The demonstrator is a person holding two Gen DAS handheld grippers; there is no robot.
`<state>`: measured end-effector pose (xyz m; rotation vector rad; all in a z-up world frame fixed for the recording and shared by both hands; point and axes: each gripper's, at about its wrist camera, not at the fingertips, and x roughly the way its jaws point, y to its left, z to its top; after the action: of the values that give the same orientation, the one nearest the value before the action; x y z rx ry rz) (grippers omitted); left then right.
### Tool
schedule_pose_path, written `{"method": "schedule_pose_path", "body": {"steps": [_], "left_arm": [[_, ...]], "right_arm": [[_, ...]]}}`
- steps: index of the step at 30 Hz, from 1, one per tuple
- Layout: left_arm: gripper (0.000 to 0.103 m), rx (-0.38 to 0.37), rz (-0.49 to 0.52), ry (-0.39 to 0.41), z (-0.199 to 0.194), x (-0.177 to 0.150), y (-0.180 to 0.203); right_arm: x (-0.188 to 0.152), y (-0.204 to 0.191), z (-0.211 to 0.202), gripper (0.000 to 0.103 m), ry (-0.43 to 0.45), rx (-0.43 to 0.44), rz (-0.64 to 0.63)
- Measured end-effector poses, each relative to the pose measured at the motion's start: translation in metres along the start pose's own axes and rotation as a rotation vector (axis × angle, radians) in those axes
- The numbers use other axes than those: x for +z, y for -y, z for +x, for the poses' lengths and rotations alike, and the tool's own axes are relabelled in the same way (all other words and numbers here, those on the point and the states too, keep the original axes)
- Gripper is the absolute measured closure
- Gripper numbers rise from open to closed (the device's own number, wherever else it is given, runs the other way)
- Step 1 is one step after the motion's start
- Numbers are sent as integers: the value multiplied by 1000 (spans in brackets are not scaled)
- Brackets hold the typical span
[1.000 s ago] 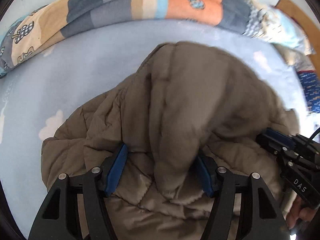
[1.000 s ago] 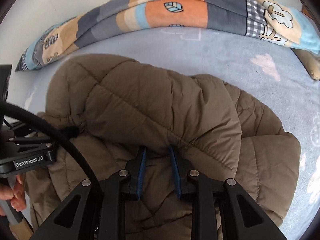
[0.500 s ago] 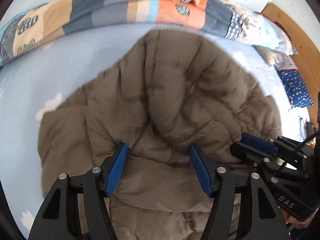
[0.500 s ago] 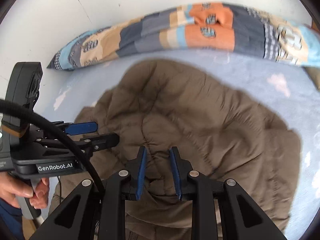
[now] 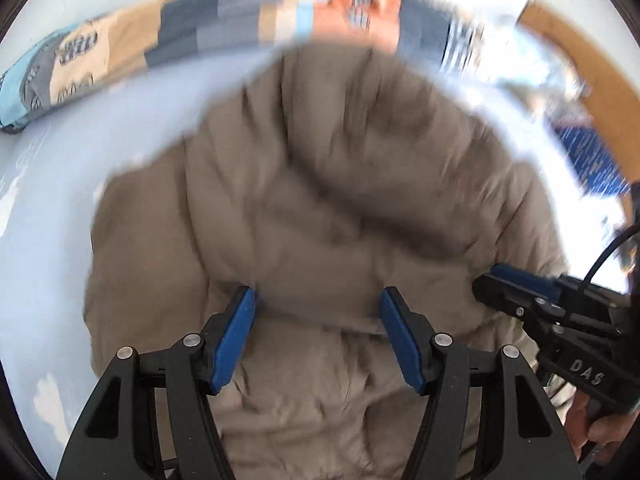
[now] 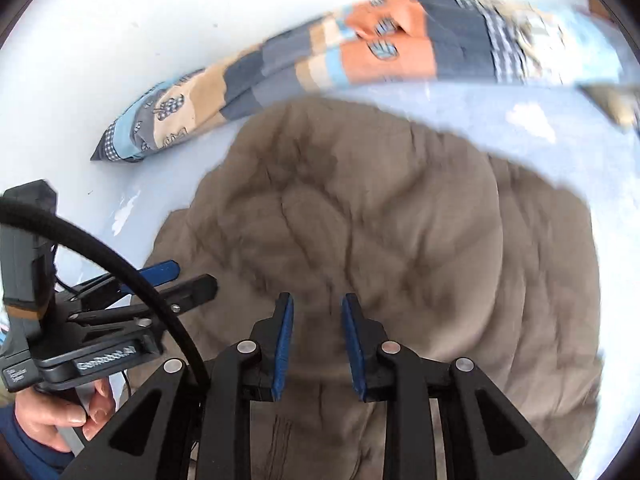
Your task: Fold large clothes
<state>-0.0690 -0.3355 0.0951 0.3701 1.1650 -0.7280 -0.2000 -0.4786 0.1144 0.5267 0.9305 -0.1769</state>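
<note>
A brown quilted jacket (image 5: 320,200) lies bunched on the pale blue bed sheet (image 5: 60,200). My left gripper (image 5: 318,304) points down at its near part, with the blue pads set wide and a thick fold's edge caught between their tips. My right gripper (image 6: 316,304) stands just to the right, its pads close together and pinching a ridge of the jacket (image 6: 380,220), with creases running out from them. Each gripper shows in the other's view: the right gripper (image 5: 486,280) and the left gripper (image 6: 192,276). Both pictures are blurred by motion.
A patchwork quilt (image 5: 240,24) in orange, grey and beige lies rolled along the far side against a white wall. A wooden bed end (image 5: 592,72) and a blue patterned cloth (image 5: 588,160) are at the right. A person's hand (image 6: 60,412) holds the left handle.
The fold that stood up between the left pads has dropped flat. Both cameras have drawn back, and the jacket's far edge now reaches the quilt. The grippers keep their spacing.
</note>
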Motion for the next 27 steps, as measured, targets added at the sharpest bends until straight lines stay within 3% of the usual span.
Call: {"method": "schedule_pose_path", "body": {"steps": [2, 3, 4, 6, 8, 11, 14, 18, 21, 23, 27], "left_arm": [[39, 44, 5, 23, -9, -14, 9], [39, 35, -12, 54, -22, -21, 12], [39, -3, -24, 88, -40, -31, 15], [39, 36, -5, 181, -79, -55, 24], [37, 56, 12, 258, -111, -80, 31], [30, 102, 12, 372, -160, -141, 41], [26, 151, 4, 461, -195, -224, 53], [25, 187, -73, 524, -201, -314, 61], [25, 197, -35, 501, -189, -346, 65], [25, 207, -35, 472, -178, -355, 62], [25, 179, -123, 407, -162, -351, 45]], "right_arm": [[-19, 2, 19, 76, -69, -38, 7], [-26, 4, 16, 76, -62, -36, 34], [-29, 3, 3, 76, -37, -22, 61], [-38, -4, -31, 76, 21, 53, 88], [-55, -21, -76, 74, 89, 65, 17], [-105, -37, -141, 59, 196, 81, -66], [-172, -44, -183, 58, 260, 79, -95], [-246, -63, -208, 58, 284, 55, -219], [-306, -69, -235, 57, 334, 28, -310], [-340, -65, -241, 48, 352, 15, -320], [-371, -68, -237, 45, 345, -32, -338]]}}
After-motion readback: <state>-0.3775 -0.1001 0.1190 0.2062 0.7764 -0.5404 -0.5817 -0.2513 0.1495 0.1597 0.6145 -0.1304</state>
